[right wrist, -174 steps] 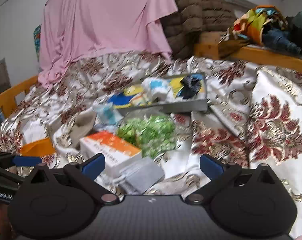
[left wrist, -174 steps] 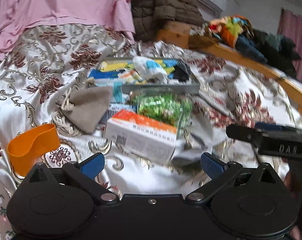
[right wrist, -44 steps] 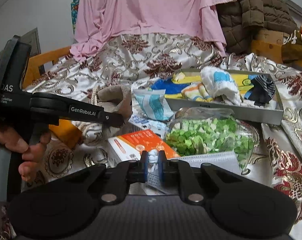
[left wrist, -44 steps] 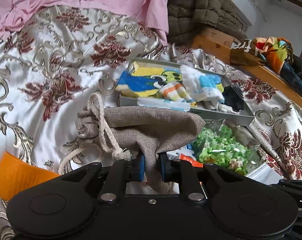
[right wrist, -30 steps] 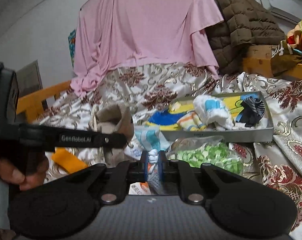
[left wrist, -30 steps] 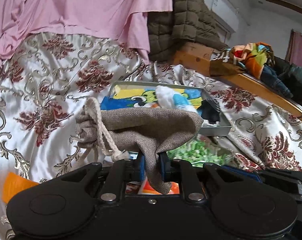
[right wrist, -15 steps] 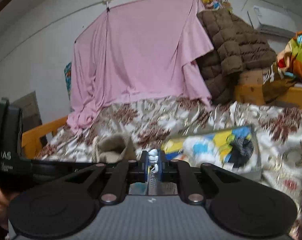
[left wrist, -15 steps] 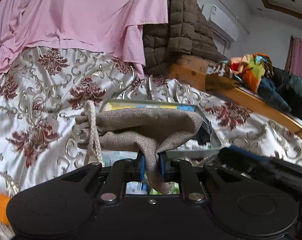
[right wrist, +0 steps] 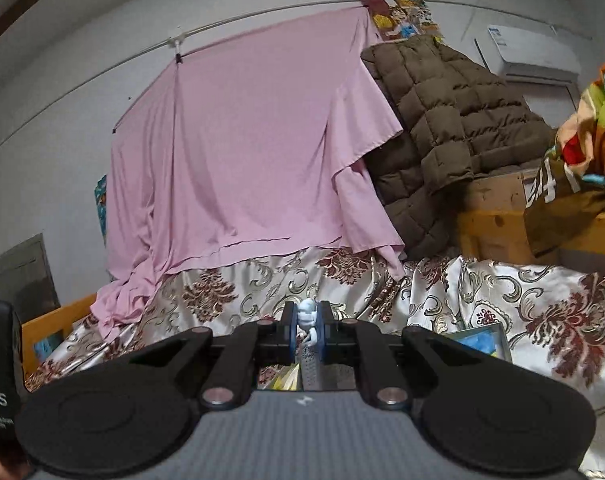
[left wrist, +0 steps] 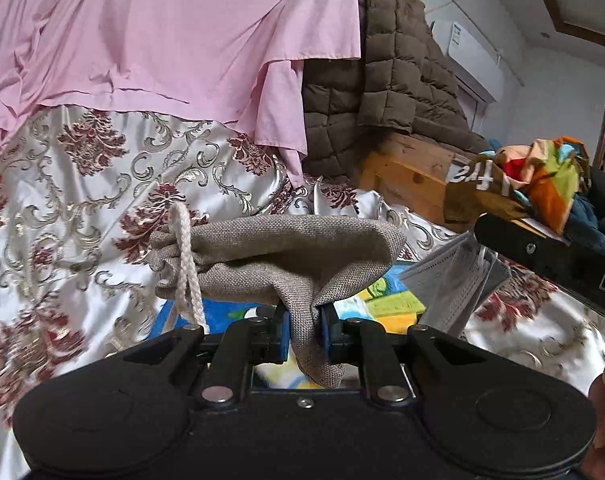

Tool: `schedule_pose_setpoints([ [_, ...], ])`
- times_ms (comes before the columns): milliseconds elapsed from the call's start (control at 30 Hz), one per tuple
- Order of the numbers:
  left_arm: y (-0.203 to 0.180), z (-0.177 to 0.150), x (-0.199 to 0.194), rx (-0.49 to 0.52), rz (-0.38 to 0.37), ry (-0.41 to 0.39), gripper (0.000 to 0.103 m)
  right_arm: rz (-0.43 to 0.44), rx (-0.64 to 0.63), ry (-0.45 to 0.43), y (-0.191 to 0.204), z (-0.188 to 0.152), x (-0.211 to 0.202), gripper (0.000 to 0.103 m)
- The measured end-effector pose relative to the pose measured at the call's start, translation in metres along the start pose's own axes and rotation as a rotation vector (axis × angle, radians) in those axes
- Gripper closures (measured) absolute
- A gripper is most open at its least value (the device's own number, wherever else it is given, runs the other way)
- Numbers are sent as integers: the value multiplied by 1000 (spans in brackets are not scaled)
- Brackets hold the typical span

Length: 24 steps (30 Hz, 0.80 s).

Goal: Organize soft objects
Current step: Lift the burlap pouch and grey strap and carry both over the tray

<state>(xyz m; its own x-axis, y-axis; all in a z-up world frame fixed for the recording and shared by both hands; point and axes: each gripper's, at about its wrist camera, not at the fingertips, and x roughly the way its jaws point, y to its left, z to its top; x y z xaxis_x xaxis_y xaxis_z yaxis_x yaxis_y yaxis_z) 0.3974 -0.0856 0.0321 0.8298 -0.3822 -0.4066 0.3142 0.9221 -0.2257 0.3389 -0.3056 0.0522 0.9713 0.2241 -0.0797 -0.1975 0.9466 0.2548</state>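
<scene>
1. In the left wrist view we see the left gripper (left wrist: 305, 334) at lower centre, its two blue pads clamped on a fold of a grey-brown burlap pouch (left wrist: 278, 256).
2. The pouch hangs across the middle of that frame, lifted clear of the bed, with its white drawstring (left wrist: 187, 268) dangling at its left end.
3. Below and to the right of the pouch we make out part of a tray (left wrist: 386, 300) with yellow and blue printed cloth inside; the gripper body hides most of it.
4. At the right of the same frame a grey face mask (left wrist: 460, 280) hangs in the air under the black arm of the right gripper (left wrist: 542, 256); its fingertips are not visible there.
5. In the right wrist view the right gripper (right wrist: 306, 338) sits at lower centre, closed on the mask's white ear loop (right wrist: 307, 320), with a strip of grey mask (right wrist: 310, 368) showing just beneath.
6. A corner of the tray (right wrist: 484, 340) appears at the lower right of that view, resting on the floral satin bedspread (right wrist: 502, 292).
7. A pink sheet (right wrist: 242, 160) fills the upper middle of both views, with a brown quilted jacket (right wrist: 442, 120) to its right.
</scene>
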Motion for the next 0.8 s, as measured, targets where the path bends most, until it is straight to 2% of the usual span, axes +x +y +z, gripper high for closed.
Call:
schedule_pose_setpoints([
  [200,-3,2,55,20,1,48,86,-46,72,22,-33,-17,33,92],
  [400,-7,-6,93,6,-3,126,85,-83,158,110,-63,-30,52,92],
  [633,-11,-21,107,7,10,189,81,-108,170,188,-75,-38,60,91],
  [800,-12,-22,111,-2,20,209,76,-107,169,197,-76,-38,61,89],
])
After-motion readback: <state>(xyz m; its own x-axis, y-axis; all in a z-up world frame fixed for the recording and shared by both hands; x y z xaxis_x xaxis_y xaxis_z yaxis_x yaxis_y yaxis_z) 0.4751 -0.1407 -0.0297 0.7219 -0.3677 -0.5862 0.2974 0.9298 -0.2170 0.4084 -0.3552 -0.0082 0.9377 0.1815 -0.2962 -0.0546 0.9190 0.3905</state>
